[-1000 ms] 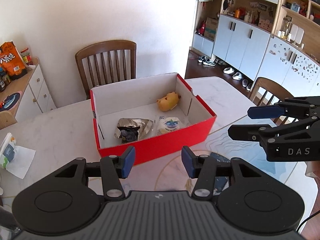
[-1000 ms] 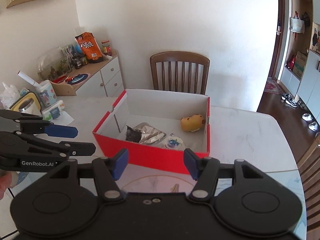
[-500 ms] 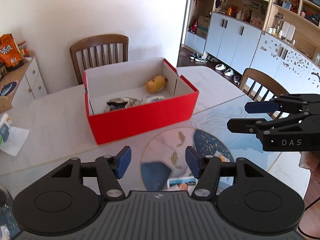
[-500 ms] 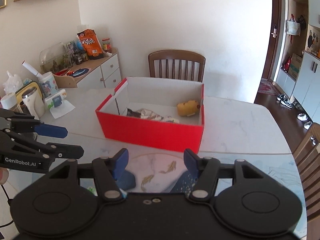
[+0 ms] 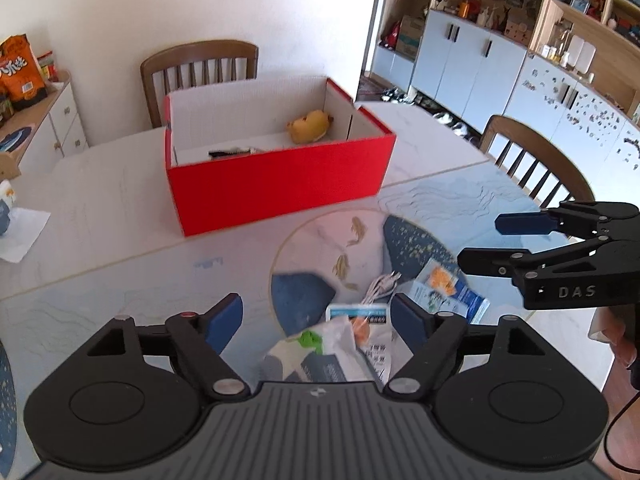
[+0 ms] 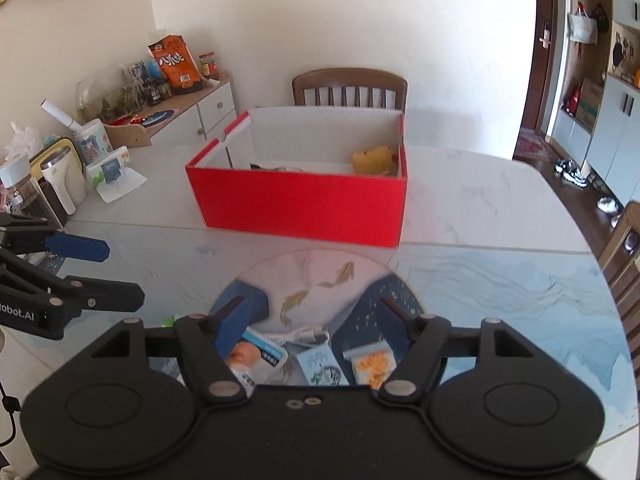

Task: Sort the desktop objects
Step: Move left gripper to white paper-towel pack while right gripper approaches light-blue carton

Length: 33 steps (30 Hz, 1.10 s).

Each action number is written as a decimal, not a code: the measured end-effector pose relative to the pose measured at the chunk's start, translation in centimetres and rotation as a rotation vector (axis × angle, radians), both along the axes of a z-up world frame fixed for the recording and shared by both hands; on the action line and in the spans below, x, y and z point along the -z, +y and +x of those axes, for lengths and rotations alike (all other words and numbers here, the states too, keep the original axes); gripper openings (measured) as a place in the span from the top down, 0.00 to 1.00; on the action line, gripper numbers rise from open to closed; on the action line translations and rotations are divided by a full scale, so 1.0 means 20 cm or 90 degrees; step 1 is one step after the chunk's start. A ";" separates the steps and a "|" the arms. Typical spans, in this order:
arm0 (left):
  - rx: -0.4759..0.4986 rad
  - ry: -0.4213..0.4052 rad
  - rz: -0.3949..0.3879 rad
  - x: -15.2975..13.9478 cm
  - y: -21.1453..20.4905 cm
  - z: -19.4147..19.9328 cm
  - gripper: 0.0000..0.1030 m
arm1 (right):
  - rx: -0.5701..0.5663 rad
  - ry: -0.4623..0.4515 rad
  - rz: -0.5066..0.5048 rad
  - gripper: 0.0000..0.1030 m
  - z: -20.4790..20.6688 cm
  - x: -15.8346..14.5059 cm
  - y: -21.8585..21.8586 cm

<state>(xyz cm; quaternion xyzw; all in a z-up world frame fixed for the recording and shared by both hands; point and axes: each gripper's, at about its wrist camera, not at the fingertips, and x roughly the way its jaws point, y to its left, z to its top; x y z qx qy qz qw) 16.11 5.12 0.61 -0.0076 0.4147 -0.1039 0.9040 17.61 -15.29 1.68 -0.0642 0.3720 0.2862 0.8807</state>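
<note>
A red box [image 5: 280, 184] [image 6: 304, 208] stands mid-table with a yellow plush toy [image 5: 310, 126] [image 6: 374, 160] and a foil packet [image 5: 232, 152] inside. On the near side of it lie loose items: a crumpled white packet [image 5: 316, 348], a blue-edged flat pack [image 5: 358, 314] [image 6: 256, 354], a white cable [image 5: 380, 284] [image 6: 304, 334] and a blue packet with an orange picture [image 5: 444, 288] [image 6: 372, 364]. My left gripper [image 5: 316, 316] [image 6: 112, 274] hovers over the white packet, jaws opening, nothing gripped. My right gripper [image 6: 316, 312] [image 5: 498, 241] hangs above the cable and packets, jaws also opening and empty.
Wooden chairs stand behind the box [image 5: 200, 68] and at the right [image 5: 536, 160]. A sideboard [image 6: 188, 112] with snack bags lines the left wall. A tissue pack [image 6: 108, 170], cups and a bottle [image 6: 24, 192] crowd the table's left edge [image 6: 80, 216].
Both grippers pulled back from the box and sank toward the near table. Their jaws spread wider. The loose packets and cable came into view beneath them.
</note>
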 end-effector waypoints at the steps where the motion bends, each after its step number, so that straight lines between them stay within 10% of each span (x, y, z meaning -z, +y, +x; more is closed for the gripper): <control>1: -0.001 0.006 0.005 0.02 -0.01 0.00 0.21 | -0.003 0.005 0.004 0.26 0.00 0.02 -0.01; 33: 0.001 0.163 -0.025 0.47 -0.05 0.05 0.12 | -0.053 0.049 -0.079 0.27 0.03 0.37 0.04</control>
